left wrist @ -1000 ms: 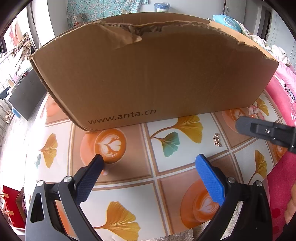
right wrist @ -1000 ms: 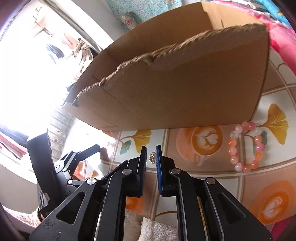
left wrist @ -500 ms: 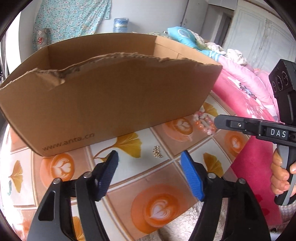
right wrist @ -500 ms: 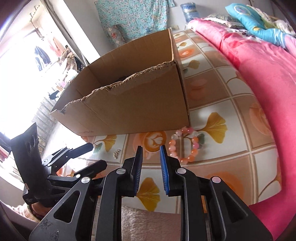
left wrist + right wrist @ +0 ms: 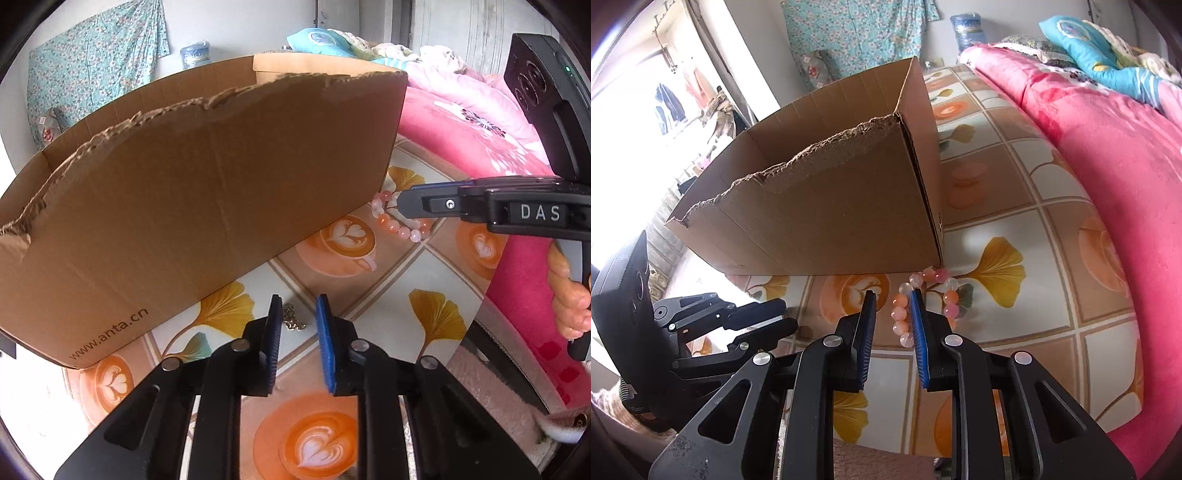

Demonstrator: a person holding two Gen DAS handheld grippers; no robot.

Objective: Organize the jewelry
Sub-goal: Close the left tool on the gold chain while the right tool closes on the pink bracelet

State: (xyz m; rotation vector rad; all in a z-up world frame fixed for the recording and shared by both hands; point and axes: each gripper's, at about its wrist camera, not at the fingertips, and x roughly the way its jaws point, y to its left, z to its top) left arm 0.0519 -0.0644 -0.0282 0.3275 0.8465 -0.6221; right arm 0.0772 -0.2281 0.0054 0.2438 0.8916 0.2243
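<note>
A small gold chain [image 5: 293, 322] lies on the patterned tablecloth [image 5: 436, 317], between the blue pads of my left gripper [image 5: 298, 314]. Its jaws are closing and a gap still shows on both sides of the chain. A pink and orange bead bracelet [image 5: 899, 314] lies by the corner of the cardboard box [image 5: 831, 221]. My right gripper [image 5: 892, 306] stands narrowly open over the bracelet's left strand, and the pads do not press on it. In the left wrist view the right gripper [image 5: 406, 201] hovers above the bracelet [image 5: 400, 230]. The left gripper [image 5: 783, 314] shows low left in the right wrist view.
The open-topped box [image 5: 203, 203] with a torn front edge stands just behind both pieces. A pink quilt [image 5: 1108, 155] lies along the right side. A person's hand [image 5: 565, 295] holds the right gripper's handle. A fluffy cloth [image 5: 498, 398] lies at the near edge.
My left gripper's jaws have narrowed from wide apart and swung onto the gold chain. My right gripper left the chain, moved right to the bead bracelet, and widened a little.
</note>
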